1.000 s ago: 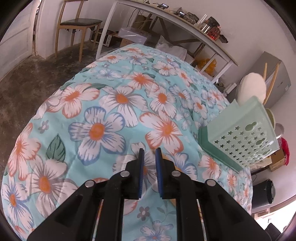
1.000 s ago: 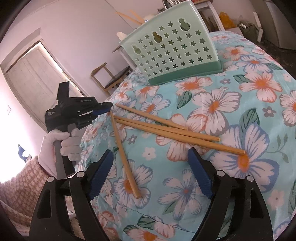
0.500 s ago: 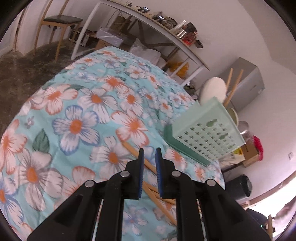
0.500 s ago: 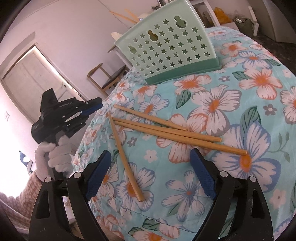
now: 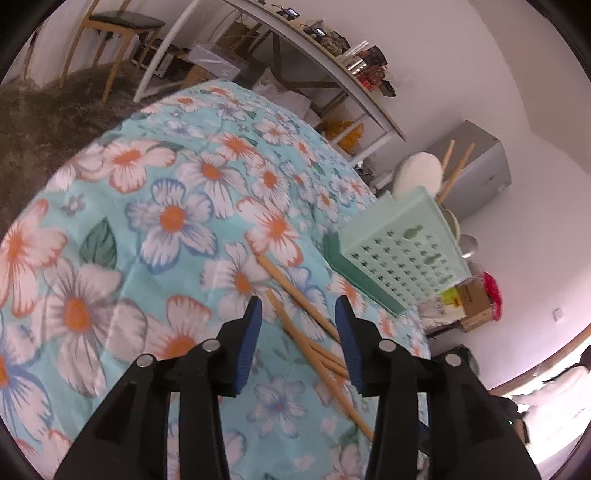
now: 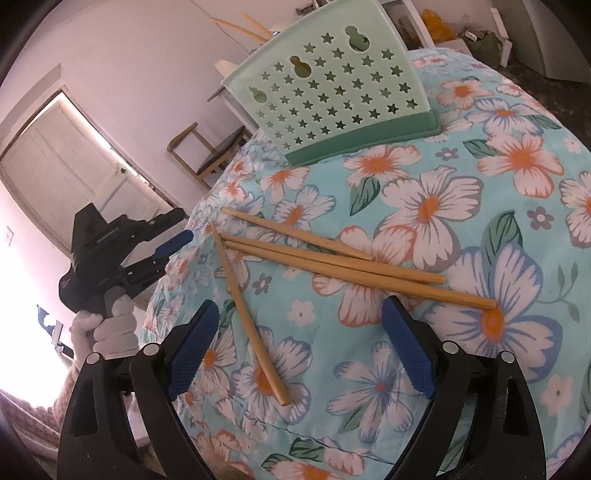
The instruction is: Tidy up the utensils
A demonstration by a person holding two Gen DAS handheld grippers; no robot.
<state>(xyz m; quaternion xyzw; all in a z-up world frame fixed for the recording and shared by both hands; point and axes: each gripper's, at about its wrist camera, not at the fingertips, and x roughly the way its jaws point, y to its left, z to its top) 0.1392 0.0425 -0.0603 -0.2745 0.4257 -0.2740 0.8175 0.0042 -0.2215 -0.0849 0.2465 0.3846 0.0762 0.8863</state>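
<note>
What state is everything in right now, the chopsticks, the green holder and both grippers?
Chopsticks: four, lying loose on the floral tablecloth, some crossing; none held.
Green holder: upright on the cloth, apart from the chopsticks; contents hidden.
Left gripper: jaws opening above the chopsticks, gripping nothing.
Right gripper: jaws wide and opening, nothing gripped.

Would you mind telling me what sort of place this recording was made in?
Probably a lived-in home room: a table under a floral cloth, a wooden chair on bare floor, and a cluttered wall shelf.
</note>
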